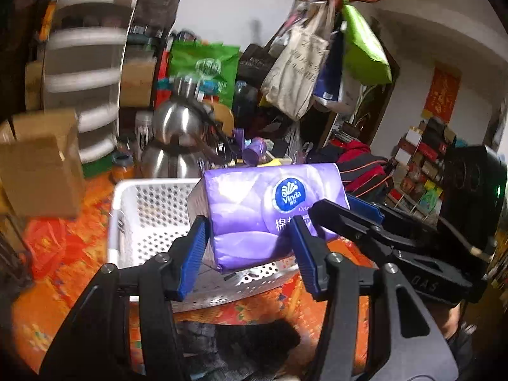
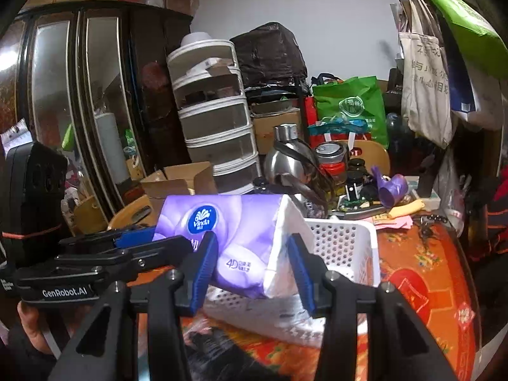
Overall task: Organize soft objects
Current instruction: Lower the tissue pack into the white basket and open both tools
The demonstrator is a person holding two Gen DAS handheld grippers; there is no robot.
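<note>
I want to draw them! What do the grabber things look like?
Both the left gripper and the right gripper have black angular frames with silver screws and ribbed blue pads lining the jaws. One body reads "GenRobot.AI" in white letters.

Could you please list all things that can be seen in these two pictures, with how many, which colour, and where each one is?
tissue pack: 1, purple, held between both grippers above the basket
basket: 1, white with holes, on the table
tablecloth: 1, orange and red, covering the table
kettle: 1, silver, behind the basket
cardboard box: 1, brown, on the left in the left wrist view
drawer tower: 1, white, beside the dark cabinet
shopping bag: 1, green, at the back against the wall
tote bag: 1, beige, hanging from hooks
left gripper: 1, black with blue pads, around one end of the pack
right gripper: 1, black with blue pads, around the other end
</note>
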